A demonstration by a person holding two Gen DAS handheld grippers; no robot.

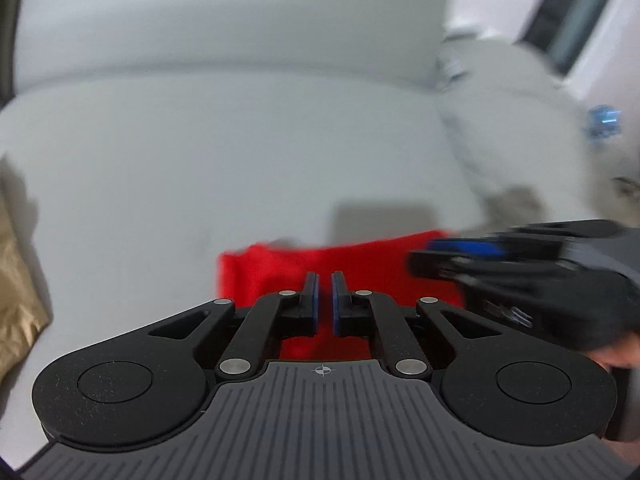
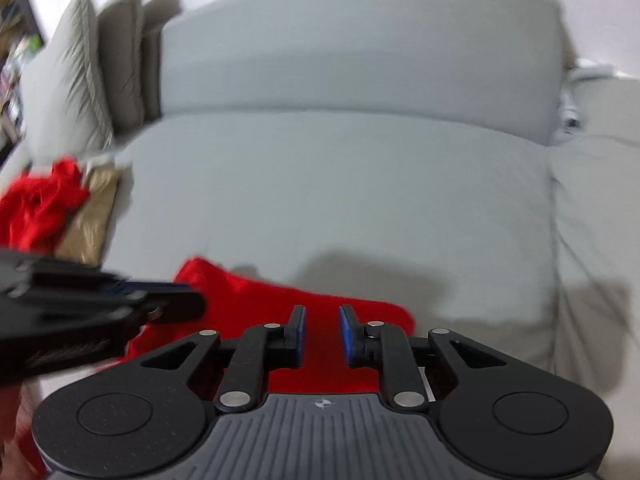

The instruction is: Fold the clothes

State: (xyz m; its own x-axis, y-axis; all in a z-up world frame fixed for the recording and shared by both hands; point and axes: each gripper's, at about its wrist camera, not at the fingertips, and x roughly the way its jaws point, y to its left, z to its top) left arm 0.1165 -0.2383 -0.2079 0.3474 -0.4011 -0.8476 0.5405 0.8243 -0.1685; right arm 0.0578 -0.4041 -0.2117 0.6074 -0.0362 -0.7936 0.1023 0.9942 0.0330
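Note:
A folded red garment point(image 1: 360, 264) lies on the light grey sofa seat point(image 1: 200, 168), near its front edge. My left gripper point(image 1: 324, 276) hovers over it, jaws nearly closed with a thin gap and nothing between them. My right gripper point(image 1: 424, 258) comes in from the right, blurred. In the right wrist view my right gripper point(image 2: 322, 312) is above the red garment point(image 2: 360, 312), jaws a little apart and empty. My left gripper point(image 2: 196, 300) reaches in from the left. A second crumpled red garment point(image 2: 44, 204) lies at far left.
The sofa backrest point(image 2: 360, 48) rises behind the seat. Grey cushions point(image 2: 80, 80) lean at the left. A tan cloth point(image 2: 92, 220) lies under the crumpled red garment and shows in the left wrist view point(image 1: 16, 300). A white pile point(image 1: 512, 120) sits at the right.

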